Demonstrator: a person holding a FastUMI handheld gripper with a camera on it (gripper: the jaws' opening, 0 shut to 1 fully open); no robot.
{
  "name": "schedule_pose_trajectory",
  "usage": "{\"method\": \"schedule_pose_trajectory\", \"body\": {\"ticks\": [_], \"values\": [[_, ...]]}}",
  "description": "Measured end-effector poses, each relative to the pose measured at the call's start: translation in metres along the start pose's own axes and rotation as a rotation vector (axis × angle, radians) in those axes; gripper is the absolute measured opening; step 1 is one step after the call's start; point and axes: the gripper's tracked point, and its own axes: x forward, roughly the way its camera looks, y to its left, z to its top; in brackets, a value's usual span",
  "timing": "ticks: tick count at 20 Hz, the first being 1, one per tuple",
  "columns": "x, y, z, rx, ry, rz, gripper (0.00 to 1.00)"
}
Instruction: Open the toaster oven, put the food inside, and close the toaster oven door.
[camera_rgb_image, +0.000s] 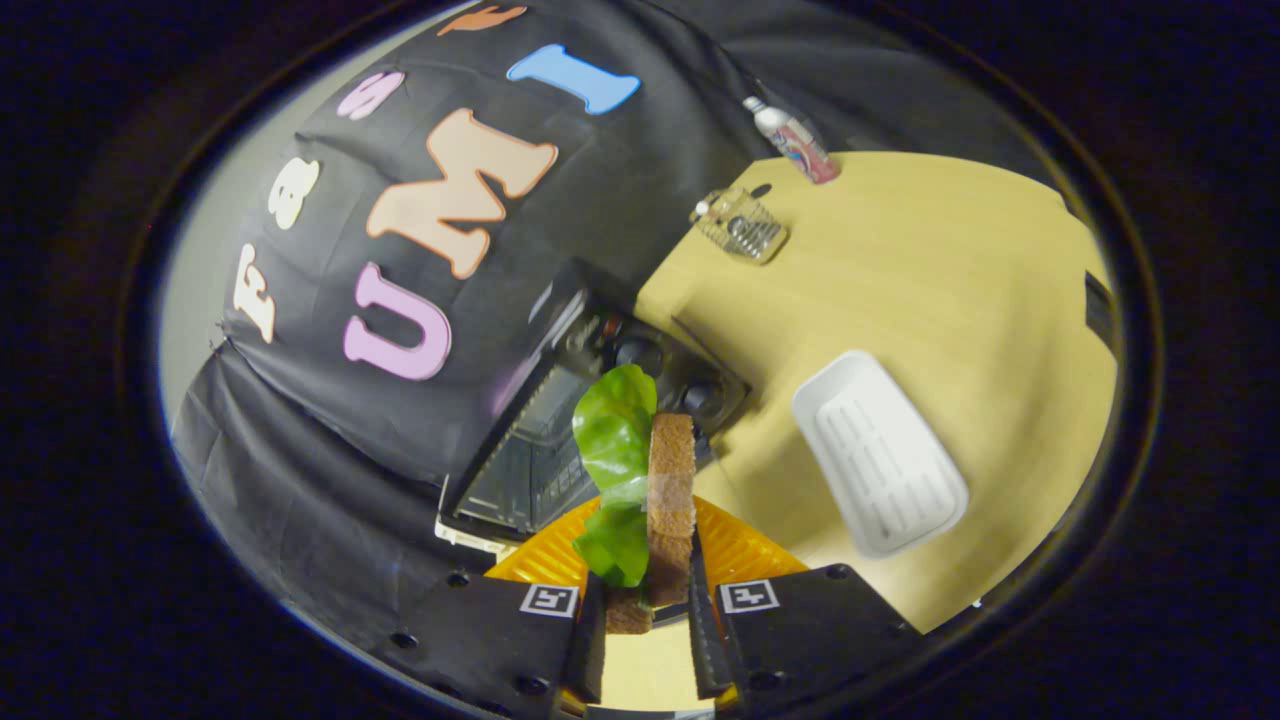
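Fingers (648, 610) closed to a narrow gap on a sandwich (668, 500), both pressing its sides: 2 brown bread slices held on edge, with a green lettuce leaf (615, 440) spilling out on one side and rising well past the fingertips. Held clear of the bench (920, 290), food lifted and carried, not yet delivered.

Just beyond the sandwich, partly hidden behind it, the toaster oven (560, 420): dark body, glass front, control knobs (640, 352) on the panel beside the glass. Door state hard to judge from this tilted angle; a pale strip at the near lower edge possibly the dropped door or a tray lip, cannot tell which. By that reading, grasping done, opening uncertain, placing inside and shutting the door both still to come.

Directly under the food, an orange ribbed plate (740, 550), close beneath the fingertips and touching nothing held.

Beside the oven, on the wooden bench, a white ribbed tray (880, 455), lying empty and near the path but not across it. Farther off, well apart, a small wire basket (742, 228) and a bottle (795, 140) at the bench's far edge. Nothing standing between food and oven front; main risk the loose leaf snagging on the opening or slipping free.
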Motion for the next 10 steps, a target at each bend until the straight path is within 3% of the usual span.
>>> {"method": "schedule_pose_trajectory", "body": {"ticks": [3, 10], "values": [[0.022, 0.042, -0.034, 0.055, 0.027, 0.059, 0.37], [0.076, 0.116, -0.063, 0.186, -0.003, 0.159, 0.37]]}}
